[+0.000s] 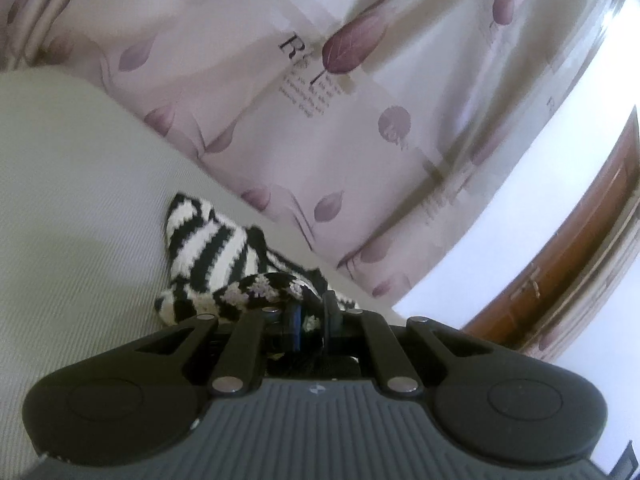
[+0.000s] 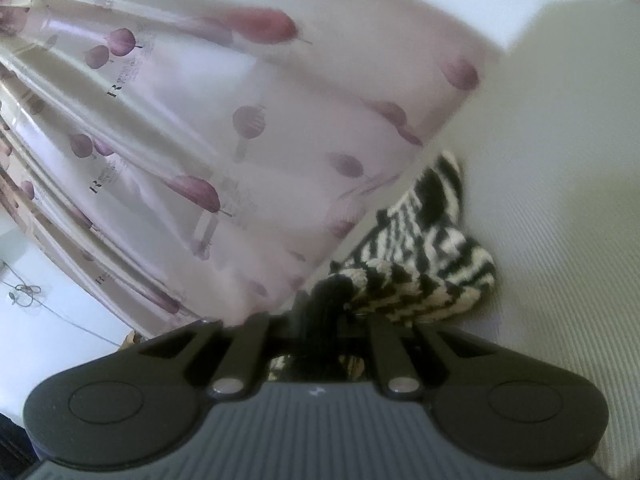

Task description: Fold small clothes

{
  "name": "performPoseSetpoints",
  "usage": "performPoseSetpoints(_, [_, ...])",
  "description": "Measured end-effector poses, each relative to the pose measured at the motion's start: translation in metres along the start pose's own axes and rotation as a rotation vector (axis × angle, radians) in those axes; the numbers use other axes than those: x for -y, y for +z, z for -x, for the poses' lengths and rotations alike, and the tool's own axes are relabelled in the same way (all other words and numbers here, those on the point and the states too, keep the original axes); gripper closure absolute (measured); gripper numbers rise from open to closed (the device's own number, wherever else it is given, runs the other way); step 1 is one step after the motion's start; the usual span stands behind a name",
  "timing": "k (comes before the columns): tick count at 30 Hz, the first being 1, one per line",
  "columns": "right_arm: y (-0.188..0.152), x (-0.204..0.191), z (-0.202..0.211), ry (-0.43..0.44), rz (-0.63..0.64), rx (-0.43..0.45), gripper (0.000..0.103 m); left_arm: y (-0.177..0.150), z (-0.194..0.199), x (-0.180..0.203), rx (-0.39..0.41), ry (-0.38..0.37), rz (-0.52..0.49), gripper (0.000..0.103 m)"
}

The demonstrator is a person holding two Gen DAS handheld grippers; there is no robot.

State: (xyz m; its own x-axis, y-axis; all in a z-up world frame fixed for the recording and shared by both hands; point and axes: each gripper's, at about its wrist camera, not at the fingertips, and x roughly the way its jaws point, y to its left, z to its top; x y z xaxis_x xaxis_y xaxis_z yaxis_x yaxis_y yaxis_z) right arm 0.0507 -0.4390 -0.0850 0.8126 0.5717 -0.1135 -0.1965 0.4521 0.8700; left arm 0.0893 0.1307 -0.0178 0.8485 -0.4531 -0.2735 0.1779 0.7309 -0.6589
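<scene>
A small black-and-white striped knitted garment (image 1: 208, 252) hangs bunched in front of a pale ribbed bed surface (image 1: 80, 220). My left gripper (image 1: 310, 316) is shut on an edge of the garment. The same garment shows in the right wrist view (image 2: 424, 256), blurred. My right gripper (image 2: 324, 300) is shut on a dark edge of it. Both views are tilted, and the fingertips are largely hidden by the cloth.
A pale curtain (image 1: 320, 100) printed with purple leaves hangs behind the bed, also in the right wrist view (image 2: 200, 140). A white wall (image 1: 520, 220) and a brown wooden door frame (image 1: 580, 260) are at the right. The bed surface (image 2: 560, 240) fills the right wrist view's right side.
</scene>
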Motion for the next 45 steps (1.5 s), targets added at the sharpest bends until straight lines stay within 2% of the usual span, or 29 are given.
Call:
performPoseSetpoints(14, [0.059,-0.009,-0.066,-0.023,0.044,-0.001,0.093,0.045,-0.053,-0.009,0.075,0.072,0.060,0.095])
performPoseSetpoints(22, [0.087,0.002,-0.104,-0.054,0.022,0.012,0.093,0.063,-0.086,-0.016,0.129,0.115,0.078,0.095])
performPoseSetpoints(27, [0.098,0.014,-0.131,-0.087,0.014,-0.013,0.093,0.065,-0.112,-0.025,0.145,0.158,0.086,0.096])
performPoseSetpoints(33, [0.109,0.038,-0.160,-0.125,-0.042,-0.022,0.093,0.060,-0.144,-0.043,0.138,0.204,0.109,0.096])
performPoseSetpoints(43, [0.114,0.087,-0.196,-0.164,-0.214,-0.022,0.090,0.058,-0.183,-0.073,0.105,0.269,0.153,0.095])
performPoseSetpoints(45, [0.114,0.095,-0.200,-0.153,-0.263,-0.012,0.084,0.058,-0.188,-0.077,0.103,0.279,0.171,0.095])
